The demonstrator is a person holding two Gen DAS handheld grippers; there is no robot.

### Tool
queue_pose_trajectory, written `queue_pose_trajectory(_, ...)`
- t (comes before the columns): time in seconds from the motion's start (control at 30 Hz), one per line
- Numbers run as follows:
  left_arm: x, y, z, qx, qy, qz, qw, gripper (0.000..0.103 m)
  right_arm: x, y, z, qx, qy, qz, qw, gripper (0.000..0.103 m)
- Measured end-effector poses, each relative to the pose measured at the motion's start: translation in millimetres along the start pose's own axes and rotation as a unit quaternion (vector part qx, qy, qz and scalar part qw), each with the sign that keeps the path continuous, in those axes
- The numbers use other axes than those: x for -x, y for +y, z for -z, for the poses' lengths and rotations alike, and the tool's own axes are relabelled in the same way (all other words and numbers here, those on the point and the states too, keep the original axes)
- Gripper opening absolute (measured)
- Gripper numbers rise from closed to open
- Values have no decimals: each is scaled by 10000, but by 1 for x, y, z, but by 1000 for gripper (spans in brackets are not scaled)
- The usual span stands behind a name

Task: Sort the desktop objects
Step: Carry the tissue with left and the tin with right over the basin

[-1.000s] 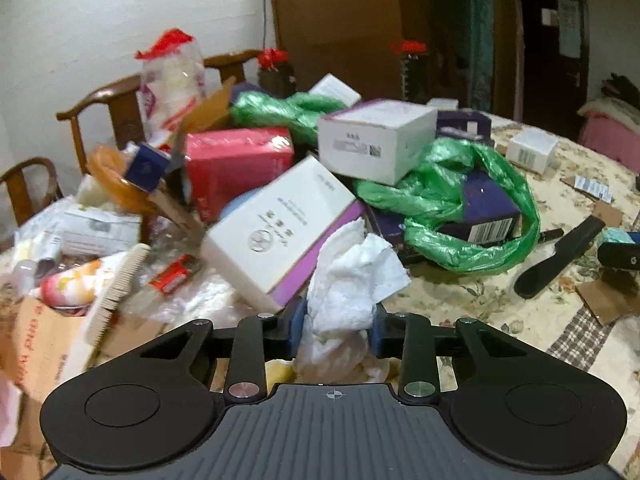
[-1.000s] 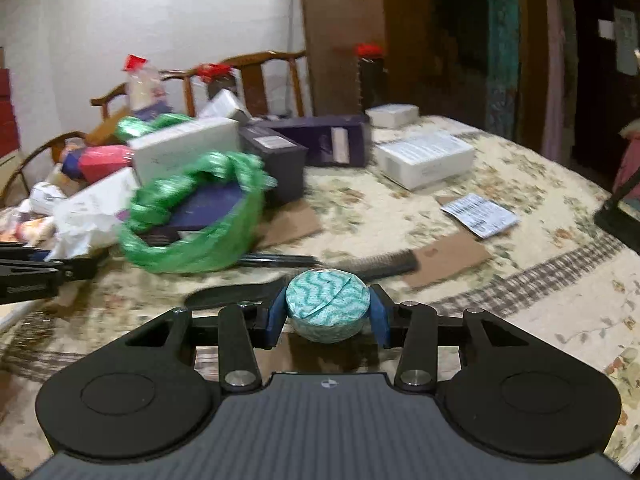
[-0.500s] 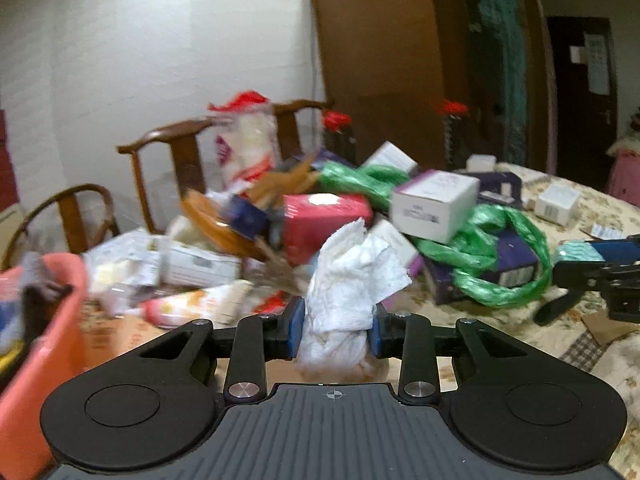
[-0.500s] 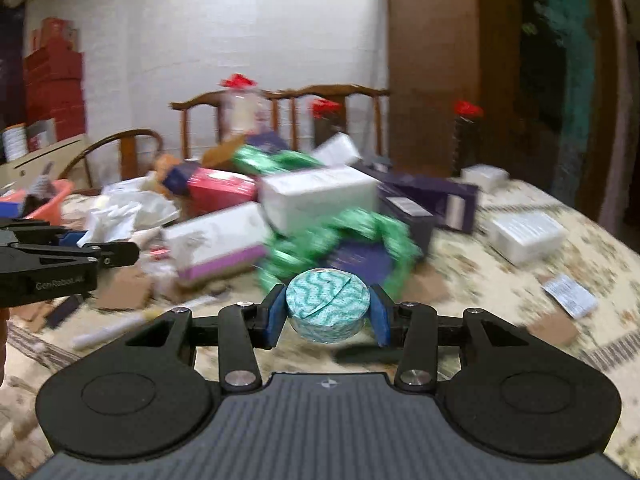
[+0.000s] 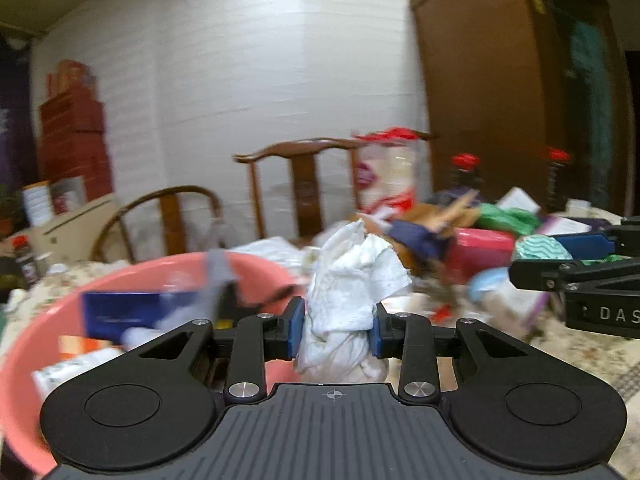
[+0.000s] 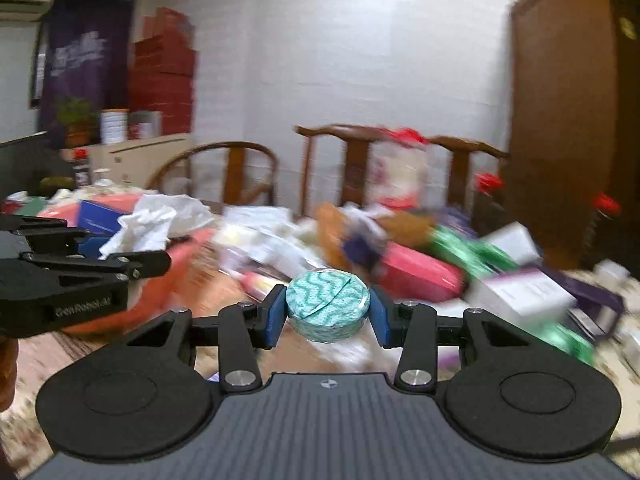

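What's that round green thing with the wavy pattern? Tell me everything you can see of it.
The round green puck is a short, thick disc wrapped in what looks like teal-and-white paper or film with wavy stripes; a wrapper fold crosses its top. It lies flat, top face up, clamped at its two sides by the blue pads of the right gripper, held above the cluttered table and touching nothing else. The left wrist view shows it from the side.

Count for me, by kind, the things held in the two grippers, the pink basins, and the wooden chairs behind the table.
Crumpled white tissue, in the left gripper: 1
Round teal-patterned pack, in the right gripper: 1
Pink basin: 1
Wooden chairs: 3
Total: 6
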State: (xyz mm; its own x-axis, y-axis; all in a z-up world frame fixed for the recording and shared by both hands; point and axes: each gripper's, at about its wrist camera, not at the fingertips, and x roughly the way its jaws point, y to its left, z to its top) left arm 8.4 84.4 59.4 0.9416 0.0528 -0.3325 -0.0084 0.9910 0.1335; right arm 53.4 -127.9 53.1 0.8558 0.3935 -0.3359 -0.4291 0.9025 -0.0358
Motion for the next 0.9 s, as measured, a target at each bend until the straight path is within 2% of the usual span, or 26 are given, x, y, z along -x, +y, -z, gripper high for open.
queue_pose_trajectory(0.23,11,67,-7,146,-34,-759,9970,33,-35,72,-40,258,-155,-791,9964,48)
queue_pose_trajectory(0.4,10,107,-1,310,126,-1200,9922,33,-63,123,-60,468,-149,-1293,9904,48)
queue_pose_trajectory(0.57,3,135,7,533,316,-1433,9877,34,-94,165,-66,618,13,-1636,9846,48)
queue_pose_trajectory(0.73,-3,152,18,663,500,-1546,9845,34,-117,186,-61,642,254,-1673,9835,49)
queue_pose_trajectory(0.83,-6,158,22,746,554,-1564,9833,40,-129,191,-57,609,407,-1610,9842,50)
queue_pose_trajectory(0.87,-5,158,23,758,556,-1571,9831,50,-132,191,-55,575,472,-1603,9843,62)
queue_pose_trajectory(0.9,-5,160,23,794,547,-1595,9825,57,-134,191,-54,545,507,-1599,9843,66)
